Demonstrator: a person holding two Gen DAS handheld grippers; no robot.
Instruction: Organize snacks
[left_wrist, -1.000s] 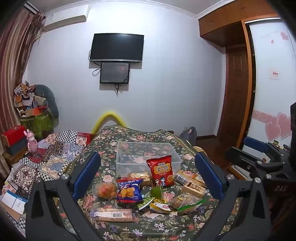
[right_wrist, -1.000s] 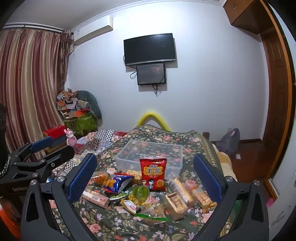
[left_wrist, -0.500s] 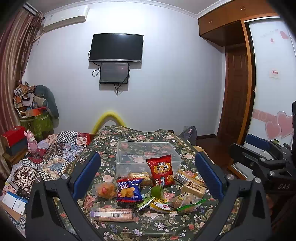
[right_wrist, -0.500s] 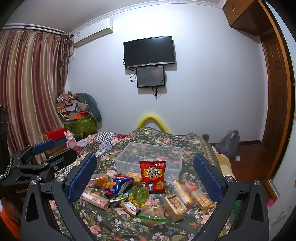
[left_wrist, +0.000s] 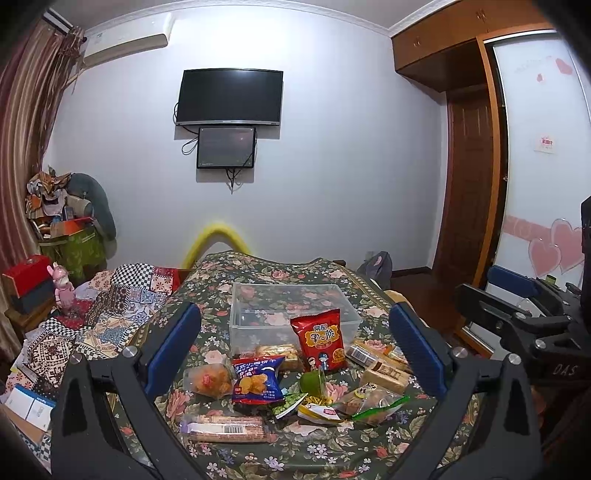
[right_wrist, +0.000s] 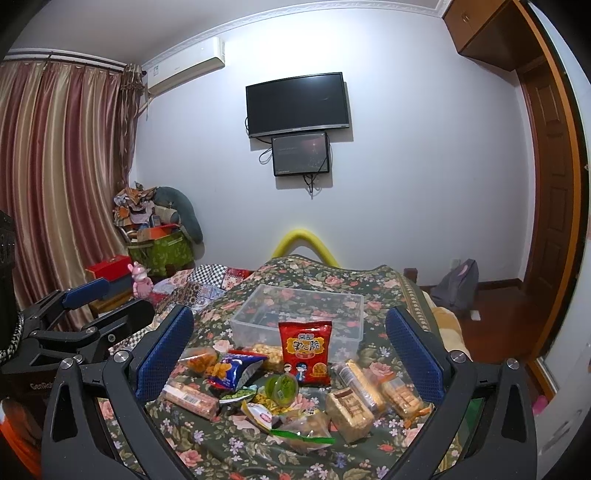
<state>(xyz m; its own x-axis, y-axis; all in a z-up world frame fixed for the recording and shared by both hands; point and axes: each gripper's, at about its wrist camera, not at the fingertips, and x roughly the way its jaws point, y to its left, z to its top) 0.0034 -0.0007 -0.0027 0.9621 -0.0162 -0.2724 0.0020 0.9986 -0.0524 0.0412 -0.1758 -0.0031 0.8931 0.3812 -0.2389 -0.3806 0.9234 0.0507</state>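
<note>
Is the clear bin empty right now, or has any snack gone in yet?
Empty. Only the floral cloth shows through the clear bin; the red snack bag and the other snacks lie outside, in front of it.

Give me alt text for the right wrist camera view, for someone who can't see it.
Between the open blue-padded fingers of the right gripper, snack packets lie scattered on a floral cloth before an empty clear plastic bin, a red snack bag propped against it. The left gripper, open, shows at far left.
</note>
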